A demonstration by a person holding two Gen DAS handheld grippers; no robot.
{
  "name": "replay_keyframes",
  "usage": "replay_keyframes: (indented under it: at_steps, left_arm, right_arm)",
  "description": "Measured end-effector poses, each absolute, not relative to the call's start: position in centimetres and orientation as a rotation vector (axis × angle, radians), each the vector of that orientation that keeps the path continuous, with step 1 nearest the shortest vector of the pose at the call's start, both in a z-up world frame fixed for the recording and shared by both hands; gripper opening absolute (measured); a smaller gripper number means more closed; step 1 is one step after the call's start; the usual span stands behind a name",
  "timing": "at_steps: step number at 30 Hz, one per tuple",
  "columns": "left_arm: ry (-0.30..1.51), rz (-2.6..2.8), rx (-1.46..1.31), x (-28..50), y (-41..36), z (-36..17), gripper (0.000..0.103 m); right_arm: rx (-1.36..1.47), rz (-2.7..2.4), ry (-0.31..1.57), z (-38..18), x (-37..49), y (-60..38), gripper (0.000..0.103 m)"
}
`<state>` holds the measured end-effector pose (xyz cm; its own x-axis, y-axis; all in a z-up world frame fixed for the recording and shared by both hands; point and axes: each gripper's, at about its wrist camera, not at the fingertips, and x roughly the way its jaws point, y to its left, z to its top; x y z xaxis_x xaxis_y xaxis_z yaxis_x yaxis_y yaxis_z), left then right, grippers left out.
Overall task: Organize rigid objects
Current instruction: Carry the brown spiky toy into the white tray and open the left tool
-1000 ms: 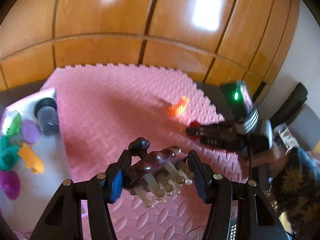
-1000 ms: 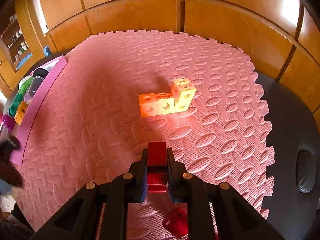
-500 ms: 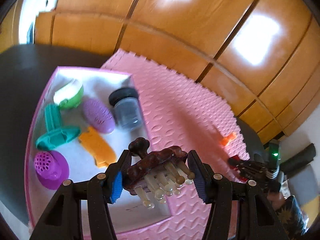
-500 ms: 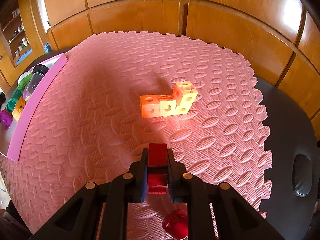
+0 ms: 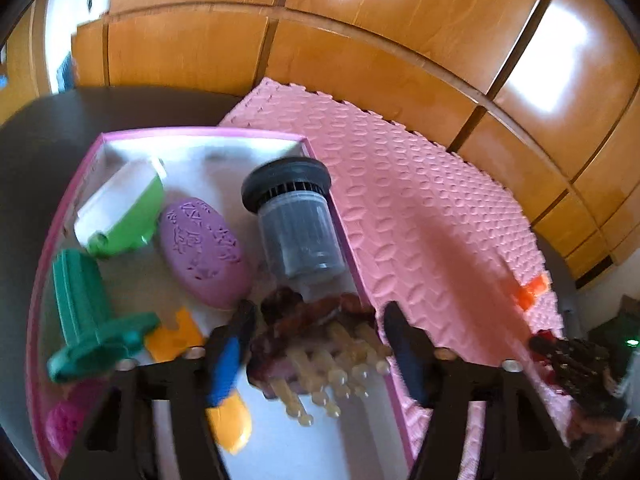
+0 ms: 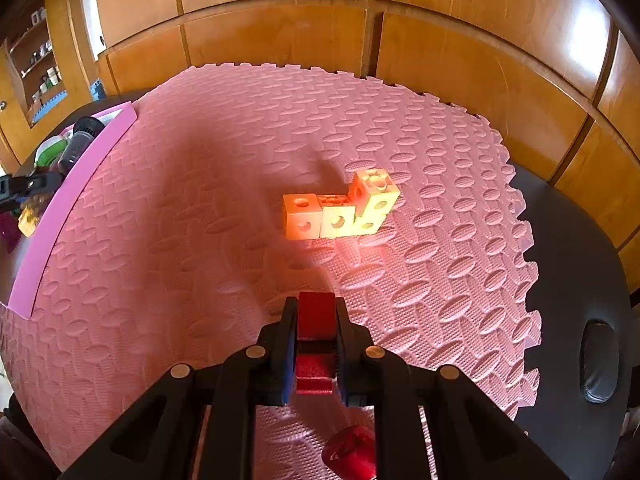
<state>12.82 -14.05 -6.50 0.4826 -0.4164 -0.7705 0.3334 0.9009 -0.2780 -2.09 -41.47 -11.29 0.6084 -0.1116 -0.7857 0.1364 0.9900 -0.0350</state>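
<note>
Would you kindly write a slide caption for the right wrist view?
Right gripper clamps a red block above the pink foam mat, facing an L-shaped cluster of orange and yellow cubes.

text: none legible | purple oval piece (image 5: 204, 254): embossed marks (too blurred)

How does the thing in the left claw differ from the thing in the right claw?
The left claw has a dark brown piece with pale pegs, over the pink tray. The right claw has a plain red block, over the pink mat. Both are rigid.
</note>
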Motion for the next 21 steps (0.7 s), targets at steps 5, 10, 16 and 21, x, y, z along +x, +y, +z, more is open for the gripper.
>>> replay_keyframes:
  at_steps: [5,10,16,21]
  left_arm:
    - [0.900,-0.448,-0.094,12.1,-13.4,-5.4,0.083]
    - [0.872,-0.393,-0.091,10.6,-12.2,-4.3,0.084]
    - [0.823,-0.338,-0.047,7.3,-11.5,-3.1,0.085]
    - [0.762,-0.334,0.021,4.5,-11.4,-2.1,0.088]
  right_arm:
    - [0.019,-0.145,0.902,-11.3,-2.0,-41.5,0.015]
    - [0.010,-0.152,0.901,-11.3,-2.0,-41.4,0.017]
    - [-0.006,-0.155,0.897,-11.4,-2.0,-41.3,0.017]
    - [-0.010,-0.157,0.889,-11.5,-2.2,-41.2,0.017]
